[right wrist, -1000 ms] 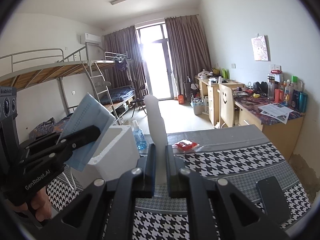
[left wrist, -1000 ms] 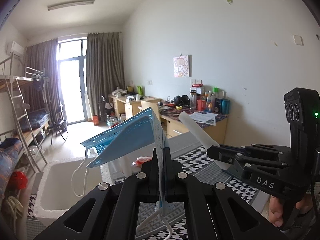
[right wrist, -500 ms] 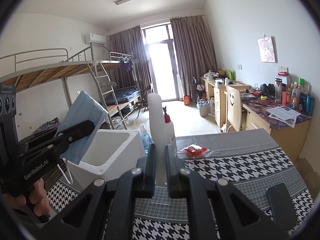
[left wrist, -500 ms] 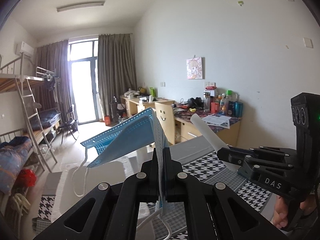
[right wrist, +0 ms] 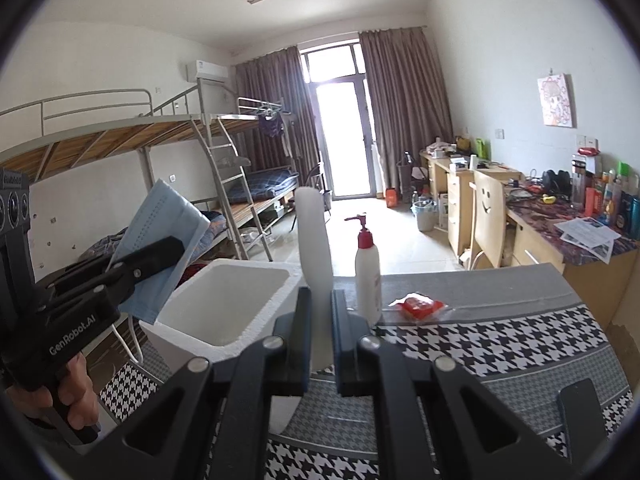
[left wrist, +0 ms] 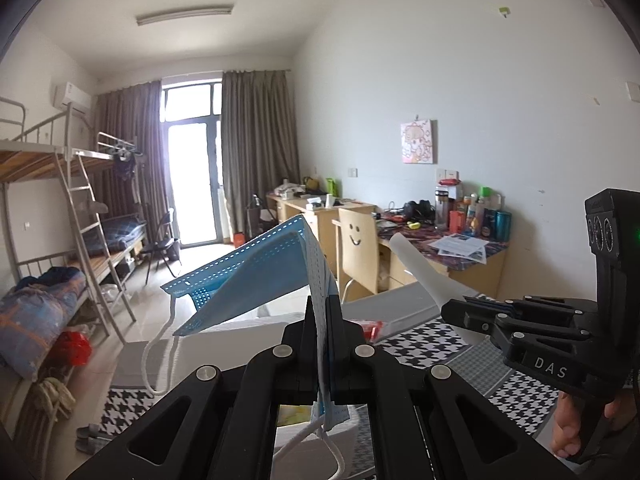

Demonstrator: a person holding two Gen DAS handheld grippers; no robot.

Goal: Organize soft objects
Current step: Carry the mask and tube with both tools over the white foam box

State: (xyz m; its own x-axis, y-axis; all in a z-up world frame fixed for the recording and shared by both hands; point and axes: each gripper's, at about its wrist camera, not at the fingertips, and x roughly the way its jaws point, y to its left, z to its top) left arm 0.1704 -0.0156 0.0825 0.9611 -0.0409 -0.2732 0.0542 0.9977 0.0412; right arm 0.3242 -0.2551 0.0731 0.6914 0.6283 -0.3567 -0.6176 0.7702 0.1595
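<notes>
Dorm room: bunk beds along one wall, desks along the other, curtained balcony door at the far end. Work surface is a table (right wrist: 500,344) under a black-and-white houndstooth cloth.

Count: two grippers, one blue face mask, one white flexible strip, one foam box, one pump bottle, one red packet, one dark phone.

Nearest: left gripper (left wrist: 320,336), jaws closed flat on the folded blue face mask (left wrist: 256,276); the mask stands up out of the jaws, ear loops hanging below and to the side. Right gripper (right wrist: 320,320), jaws clamped on the white strip (right wrist: 314,236), which rises upright above the fingers. Strip material unclear, possibly translucent plastic or foam.

Both items are held in the air above the table.

Phone (right wrist: 580,412) lies at the table's near right edge. White foam box (right wrist: 224,304), open-topped, sits at the left edge. Pump bottle (right wrist: 368,276) stands just beside the box; red packet (right wrist: 418,304) lies near the far edge.
</notes>
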